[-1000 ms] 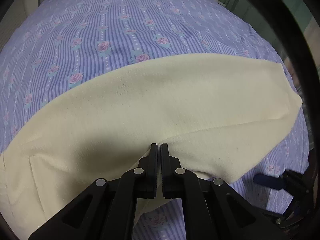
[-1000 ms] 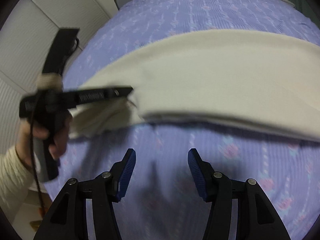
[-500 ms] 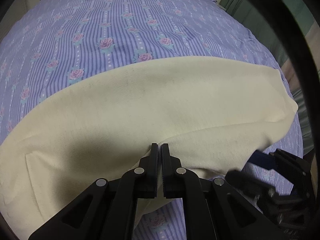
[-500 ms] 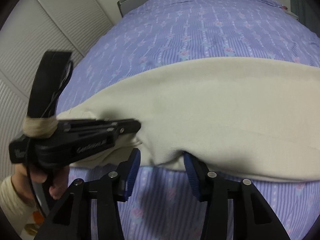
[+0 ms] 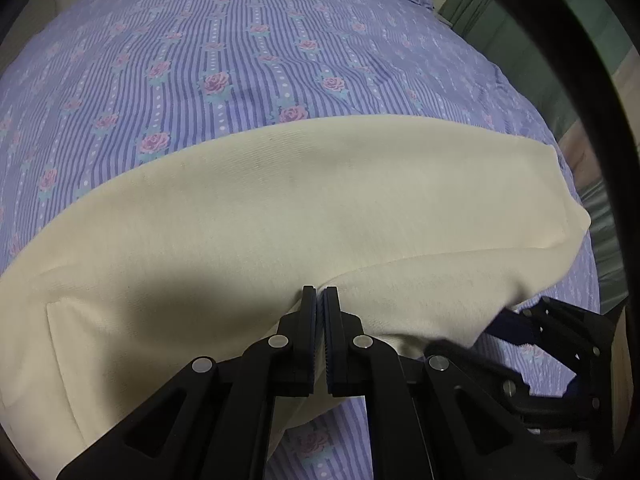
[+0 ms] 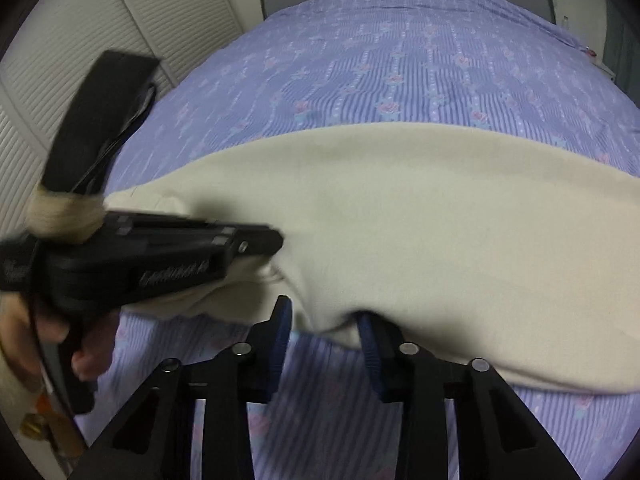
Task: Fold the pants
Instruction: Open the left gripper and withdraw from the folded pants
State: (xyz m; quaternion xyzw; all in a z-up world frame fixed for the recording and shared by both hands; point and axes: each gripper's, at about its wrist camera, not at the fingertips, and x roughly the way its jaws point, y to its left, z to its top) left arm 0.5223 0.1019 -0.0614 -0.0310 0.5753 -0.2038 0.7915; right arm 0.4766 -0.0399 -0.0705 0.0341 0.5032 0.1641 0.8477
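Cream pants lie across the purple striped, rose-patterned bedspread, folded lengthwise, near edge toward me. My left gripper is pressed tight on a pinch of that near edge, cloth bunched between the pads. My right gripper straddles the same edge just beside it; its jaws have just been closing, fabric sagging between the blue pads, which do not yet squeeze it.
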